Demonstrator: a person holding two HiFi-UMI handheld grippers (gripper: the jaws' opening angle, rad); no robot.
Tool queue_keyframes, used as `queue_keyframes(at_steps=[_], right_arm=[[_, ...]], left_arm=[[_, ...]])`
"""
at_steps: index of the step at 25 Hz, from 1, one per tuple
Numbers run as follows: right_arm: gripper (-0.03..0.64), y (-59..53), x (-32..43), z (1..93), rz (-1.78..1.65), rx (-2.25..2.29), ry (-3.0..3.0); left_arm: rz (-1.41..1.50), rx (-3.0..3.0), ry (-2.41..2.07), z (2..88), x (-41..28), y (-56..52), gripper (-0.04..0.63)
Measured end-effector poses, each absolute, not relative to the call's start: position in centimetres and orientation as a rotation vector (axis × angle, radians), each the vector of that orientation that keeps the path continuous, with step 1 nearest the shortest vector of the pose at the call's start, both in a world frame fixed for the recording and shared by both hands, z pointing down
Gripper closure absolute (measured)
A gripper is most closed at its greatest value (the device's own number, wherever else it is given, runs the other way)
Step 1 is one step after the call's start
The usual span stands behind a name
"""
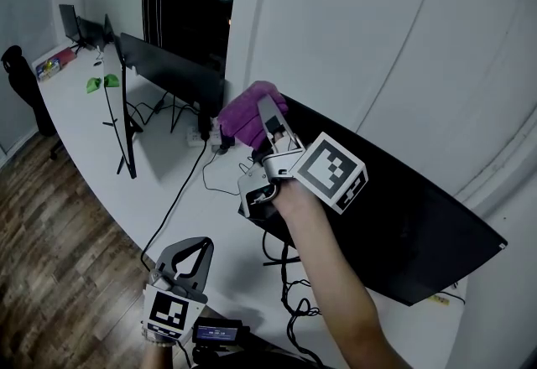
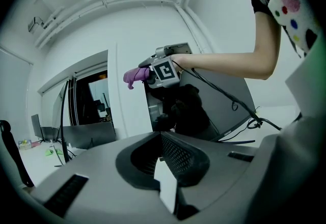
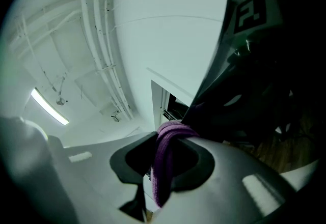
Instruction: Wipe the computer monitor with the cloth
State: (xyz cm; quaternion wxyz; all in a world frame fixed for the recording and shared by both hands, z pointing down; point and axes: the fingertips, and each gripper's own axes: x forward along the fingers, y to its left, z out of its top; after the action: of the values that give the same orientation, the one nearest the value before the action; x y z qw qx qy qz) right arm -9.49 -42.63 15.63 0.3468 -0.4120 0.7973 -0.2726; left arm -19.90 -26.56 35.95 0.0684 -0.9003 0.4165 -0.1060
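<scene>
A large black monitor (image 1: 403, 216) stands at the right end of the white desk (image 1: 80, 132). My right gripper (image 1: 267, 109) is shut on a bunched purple cloth (image 1: 243, 117) and holds it against the monitor's upper left corner. In the right gripper view the cloth (image 3: 165, 159) fills the jaws of that gripper (image 3: 167, 141), with the dark screen (image 3: 254, 95) just to the right. The left gripper view shows the cloth (image 2: 133, 76) and the monitor (image 2: 219, 108) from below. My left gripper (image 1: 201, 243) hangs low near the desk's front edge, shut and empty, also seen as the left gripper (image 2: 162, 139).
Two more dark monitors (image 1: 172, 74) (image 1: 124, 111) stand further along the desk. Black cables (image 1: 180, 191) trail over the desktop and under the big monitor. Green items (image 1: 101, 82) lie at the far end. Wooden floor (image 1: 59, 216) is on the left.
</scene>
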Motion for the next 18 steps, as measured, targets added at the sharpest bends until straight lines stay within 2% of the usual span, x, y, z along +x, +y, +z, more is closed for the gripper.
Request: queue_keyframes(at_steps=[5, 18], right_arm=[[0.538, -41.7, -9.8, 13.8, -0.557, -1.132, 2.219], [0.538, -39.7, -5.4, 5.8, 0.356, -1.599, 2.594]], left_arm=[[-0.328, -2.719, 1.249, 36.3, -19.7, -26.6, 0.591], [-0.297, -2.738, 1.183, 35.9, -18.1, -26.9, 0.589]])
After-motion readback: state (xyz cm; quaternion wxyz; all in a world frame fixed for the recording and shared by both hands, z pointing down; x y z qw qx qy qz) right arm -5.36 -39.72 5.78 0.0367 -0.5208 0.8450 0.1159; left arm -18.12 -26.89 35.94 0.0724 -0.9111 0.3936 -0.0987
